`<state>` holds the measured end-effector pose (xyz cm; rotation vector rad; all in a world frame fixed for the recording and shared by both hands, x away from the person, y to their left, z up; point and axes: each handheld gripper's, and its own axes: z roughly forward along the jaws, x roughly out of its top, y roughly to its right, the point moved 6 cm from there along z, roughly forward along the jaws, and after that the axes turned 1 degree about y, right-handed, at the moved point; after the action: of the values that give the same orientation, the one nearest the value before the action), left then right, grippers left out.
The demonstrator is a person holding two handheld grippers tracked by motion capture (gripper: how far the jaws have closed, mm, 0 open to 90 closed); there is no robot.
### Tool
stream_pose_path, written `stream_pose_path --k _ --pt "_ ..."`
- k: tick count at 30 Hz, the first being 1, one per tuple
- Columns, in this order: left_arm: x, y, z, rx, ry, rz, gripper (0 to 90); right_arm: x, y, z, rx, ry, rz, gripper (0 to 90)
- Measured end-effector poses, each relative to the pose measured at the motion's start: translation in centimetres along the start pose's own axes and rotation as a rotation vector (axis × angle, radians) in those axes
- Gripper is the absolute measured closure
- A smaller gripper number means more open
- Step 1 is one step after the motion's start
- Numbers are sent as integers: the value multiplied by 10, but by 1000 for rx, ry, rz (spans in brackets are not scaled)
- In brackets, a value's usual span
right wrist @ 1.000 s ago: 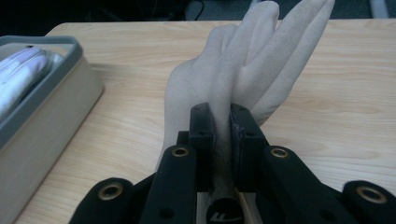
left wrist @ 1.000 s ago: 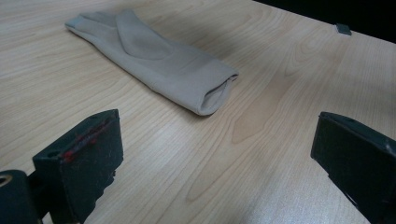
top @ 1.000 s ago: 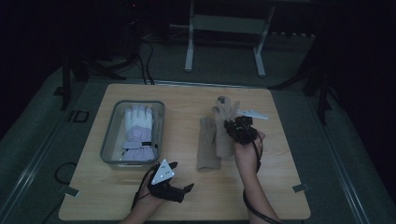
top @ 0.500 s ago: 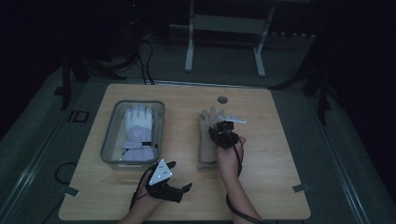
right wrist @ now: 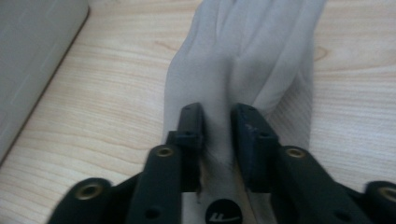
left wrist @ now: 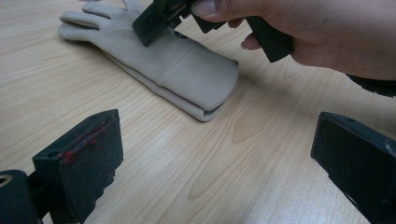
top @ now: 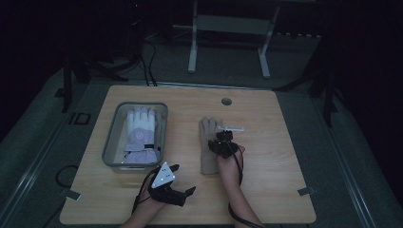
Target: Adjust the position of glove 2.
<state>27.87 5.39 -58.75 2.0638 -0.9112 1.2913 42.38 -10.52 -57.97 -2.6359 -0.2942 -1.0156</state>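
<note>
A beige glove lies flat on the wooden table, fingers pointing away from me. My right gripper rests low over its palm side. In the right gripper view the right gripper has its jaws a little apart; they have just been opening, with the glove lying under and between them, not pinched. My left gripper sits near the front edge, wide open on nothing. The left gripper view shows the left gripper facing the glove's cuff, with the right gripper on top of the glove.
A clear plastic tray stands at the left and holds a white and lilac glove. Its wall lies close to the beige glove's left. A small round hole marks the table's far side.
The right gripper came down and leftward with the beige glove, which hung bunched from it before and now lies flat. Its jaws have parted. The left gripper stayed put.
</note>
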Motion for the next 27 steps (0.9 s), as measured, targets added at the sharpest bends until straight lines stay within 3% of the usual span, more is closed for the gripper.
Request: stream_pose_path --k 7,8,12,13,14,16,19,23,27 --pt "1 1 0 -1 4 -5 27 1 -1 -4 44 -3 -9 494" --pt "1 1 0 -1 4 -5 27 2 -1 -8 55 2 -43 404" --pt "1 1 0 -5 8 -11 27 4 1 -16 62 10 -54 323" --pt "0 1 1 -7 6 -17 27 6 2 -19 66 17 -57 264" --pt "0 1 1 -5 4 -18 27 7 4 -25 79 15 -96 196" --pt "1 1 2 -6 7 -24 27 7 7 -28 85 10 -115 140" --pt "1 1 2 -4 6 -27 27 6 12 -33 113 -8 -163 140" --pt "1 -1 3 4 -4 -35 28 3 20 -38 180 26 -219 164" --pt "1 -1 5 1 -13 -49 27 -1 32 -43 196 39 -259 161"
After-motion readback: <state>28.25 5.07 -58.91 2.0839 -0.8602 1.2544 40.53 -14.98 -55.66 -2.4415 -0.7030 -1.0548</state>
